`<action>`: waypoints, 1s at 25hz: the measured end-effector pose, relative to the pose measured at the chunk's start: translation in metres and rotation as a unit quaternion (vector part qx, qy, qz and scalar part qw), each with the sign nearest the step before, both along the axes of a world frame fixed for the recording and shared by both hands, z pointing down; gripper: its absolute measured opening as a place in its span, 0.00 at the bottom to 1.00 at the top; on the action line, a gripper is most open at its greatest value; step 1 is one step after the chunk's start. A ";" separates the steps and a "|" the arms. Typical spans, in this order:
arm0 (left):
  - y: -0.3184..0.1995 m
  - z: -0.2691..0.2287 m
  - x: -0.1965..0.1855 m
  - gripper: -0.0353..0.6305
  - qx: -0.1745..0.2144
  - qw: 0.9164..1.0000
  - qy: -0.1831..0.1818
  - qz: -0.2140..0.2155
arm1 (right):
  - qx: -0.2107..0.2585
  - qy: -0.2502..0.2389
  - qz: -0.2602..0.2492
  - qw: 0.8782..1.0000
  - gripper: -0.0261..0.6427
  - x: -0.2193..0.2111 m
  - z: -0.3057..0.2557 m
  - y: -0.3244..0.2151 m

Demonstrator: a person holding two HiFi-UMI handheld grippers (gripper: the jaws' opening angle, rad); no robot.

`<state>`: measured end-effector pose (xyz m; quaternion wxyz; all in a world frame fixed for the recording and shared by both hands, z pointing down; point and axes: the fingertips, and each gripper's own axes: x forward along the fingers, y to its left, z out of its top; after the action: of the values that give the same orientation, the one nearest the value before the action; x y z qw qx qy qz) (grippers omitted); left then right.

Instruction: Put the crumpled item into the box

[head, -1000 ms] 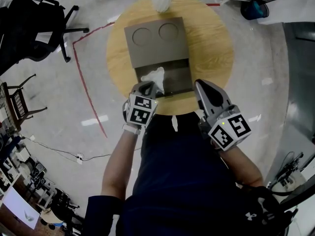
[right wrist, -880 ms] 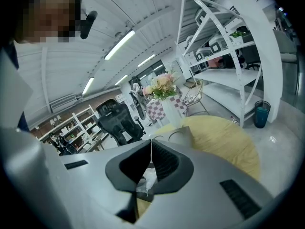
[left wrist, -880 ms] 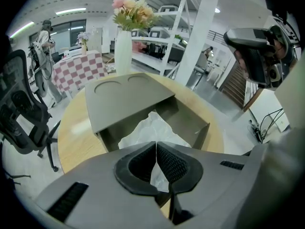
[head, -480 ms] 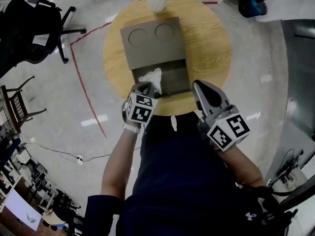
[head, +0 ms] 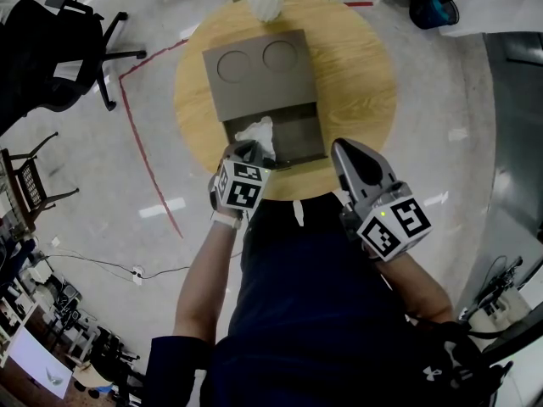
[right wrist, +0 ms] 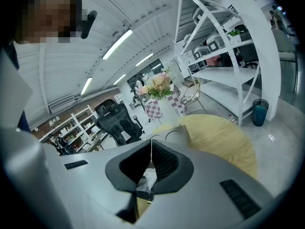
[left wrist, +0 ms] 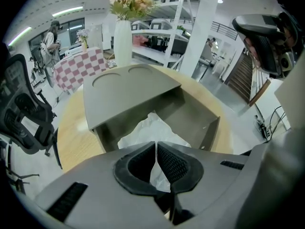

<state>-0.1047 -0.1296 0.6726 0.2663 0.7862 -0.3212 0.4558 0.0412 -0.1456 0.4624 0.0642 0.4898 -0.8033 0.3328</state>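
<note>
While the head view looks down on the round tabletop (head: 356,66), crumpled paper (head: 257,132) lies in the open near part of the grey box (head: 254,83), with the left gripper (head: 250,153) at its near edge and the right gripper (head: 348,147) off to the right. Left gripper view — jaws closed tip to tip, paper just beyond them inside the box; whether a fold is pinched cannot be told. Right gripper view — jaws closed on nothing, tabletop beyond.

The box (head: 261,79) and crumpled item (head: 257,131) have drifted slightly leftward in view, perhaps through head movement.
</note>
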 end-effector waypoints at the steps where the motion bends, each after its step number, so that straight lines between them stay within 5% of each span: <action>1: 0.000 0.001 0.000 0.09 -0.002 1.000 0.000 -0.002 | 0.000 0.000 0.000 1.000 0.06 0.000 0.000 0.000; 8: 0.001 0.002 0.000 0.12 -0.003 1.000 0.000 -0.010 | -0.002 -0.004 -0.002 1.000 0.06 0.001 0.001 0.001; 25: 0.004 -0.007 -0.001 0.39 0.012 1.000 0.001 -0.026 | 0.003 -0.007 -0.011 1.000 0.06 -0.002 -0.004 0.010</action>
<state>-0.1053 -0.1253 0.6661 0.2690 0.7808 -0.3471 0.4444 0.0388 -0.1351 0.4588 0.0607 0.4786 -0.8102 0.3328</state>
